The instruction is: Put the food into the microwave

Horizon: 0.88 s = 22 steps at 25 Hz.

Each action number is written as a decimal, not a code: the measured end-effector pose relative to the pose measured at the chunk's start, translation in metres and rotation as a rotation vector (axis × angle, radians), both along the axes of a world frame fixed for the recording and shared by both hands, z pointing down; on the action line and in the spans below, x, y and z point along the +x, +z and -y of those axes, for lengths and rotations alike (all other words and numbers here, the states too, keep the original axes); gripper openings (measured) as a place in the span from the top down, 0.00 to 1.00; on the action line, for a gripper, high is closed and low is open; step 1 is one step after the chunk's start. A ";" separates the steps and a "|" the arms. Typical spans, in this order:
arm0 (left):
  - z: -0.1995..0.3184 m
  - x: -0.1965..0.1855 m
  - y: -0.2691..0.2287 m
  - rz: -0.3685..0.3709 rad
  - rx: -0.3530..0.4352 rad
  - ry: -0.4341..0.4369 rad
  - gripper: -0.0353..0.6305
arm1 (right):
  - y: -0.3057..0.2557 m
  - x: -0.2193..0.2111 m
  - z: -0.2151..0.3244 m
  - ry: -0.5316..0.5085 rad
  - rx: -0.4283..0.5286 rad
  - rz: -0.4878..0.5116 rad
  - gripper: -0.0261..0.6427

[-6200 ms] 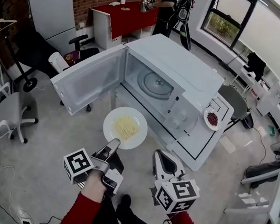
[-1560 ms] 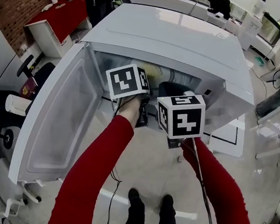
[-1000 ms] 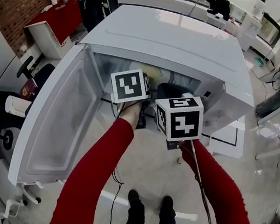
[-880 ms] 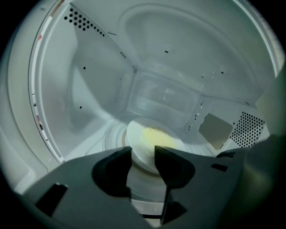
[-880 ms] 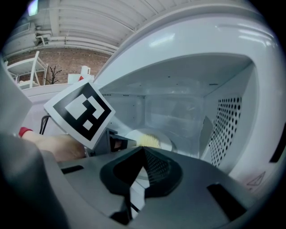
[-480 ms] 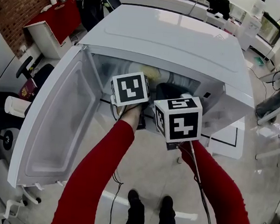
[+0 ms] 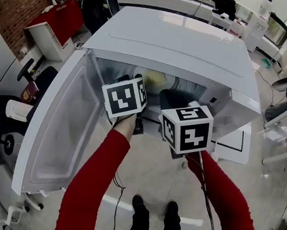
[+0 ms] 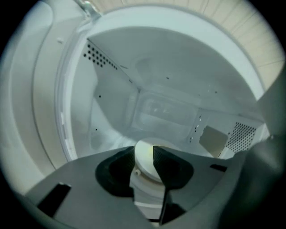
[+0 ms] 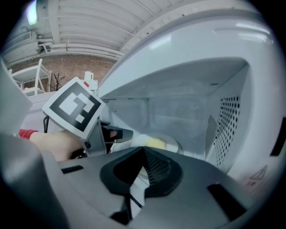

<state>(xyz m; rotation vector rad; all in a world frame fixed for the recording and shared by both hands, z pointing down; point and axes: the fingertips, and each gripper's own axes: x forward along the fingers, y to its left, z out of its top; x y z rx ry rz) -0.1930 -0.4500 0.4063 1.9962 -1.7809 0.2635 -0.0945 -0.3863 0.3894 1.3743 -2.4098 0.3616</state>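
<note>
With the plate (image 9: 156, 143) already inside the microwave (image 7: 190, 45), the left tool (image 8: 144, 151), spread and closing on nothing, and the pressed-together right tool (image 9: 143, 152) should withdraw, then shut the door (image 7: 62, 124).

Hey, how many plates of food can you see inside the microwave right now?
1. The plate of yellow food sits on the floor of the open microwave. Neither gripper view shows a second, though some corners stay hidden.
</note>
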 end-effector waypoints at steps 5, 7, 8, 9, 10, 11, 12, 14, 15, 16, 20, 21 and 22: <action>-0.029 0.000 -0.013 -0.171 0.055 0.038 0.90 | -0.016 -0.008 -0.018 -0.065 0.015 0.056 0.94; -0.043 0.005 -0.012 -0.215 0.055 0.059 0.92 | -0.021 -0.010 -0.026 -0.090 0.011 0.083 0.94; -0.050 0.007 -0.012 -0.226 0.059 0.073 0.93 | -0.023 -0.012 -0.032 -0.105 0.008 0.100 0.94; -0.059 0.009 -0.012 -0.232 0.066 0.090 0.93 | -0.026 -0.014 -0.038 -0.124 0.006 0.118 0.94; -0.068 0.011 -0.012 -0.237 0.073 0.108 0.93 | -0.030 -0.016 -0.044 -0.144 0.006 0.136 0.94; -0.078 0.014 -0.014 -0.247 0.083 0.127 0.93 | -0.034 -0.017 -0.052 -0.164 0.007 0.157 0.94; -0.089 0.018 -0.017 -0.260 0.097 0.145 0.93 | -0.039 -0.017 -0.060 -0.183 0.005 0.181 0.94; -0.113 0.027 -0.027 -0.281 0.134 0.186 0.93 | -0.048 -0.017 -0.080 -0.221 -0.003 0.235 0.94; -0.126 0.032 -0.033 -0.280 0.154 0.209 0.93 | -0.054 -0.015 -0.091 -0.239 -0.004 0.260 0.94; -0.138 0.037 -0.039 -0.273 0.172 0.232 0.93 | -0.060 -0.013 -0.102 -0.258 -0.004 0.286 0.94; -0.187 0.065 -0.058 -0.263 0.230 0.304 0.93 | -0.077 0.008 -0.149 -0.336 -0.025 0.409 0.94; -0.197 0.071 -0.062 -0.259 0.243 0.315 0.94 | -0.079 0.015 -0.160 -0.352 -0.031 0.429 0.94; -0.208 0.078 -0.066 -0.251 0.254 0.323 0.94 | -0.081 0.022 -0.170 -0.365 -0.032 0.441 0.94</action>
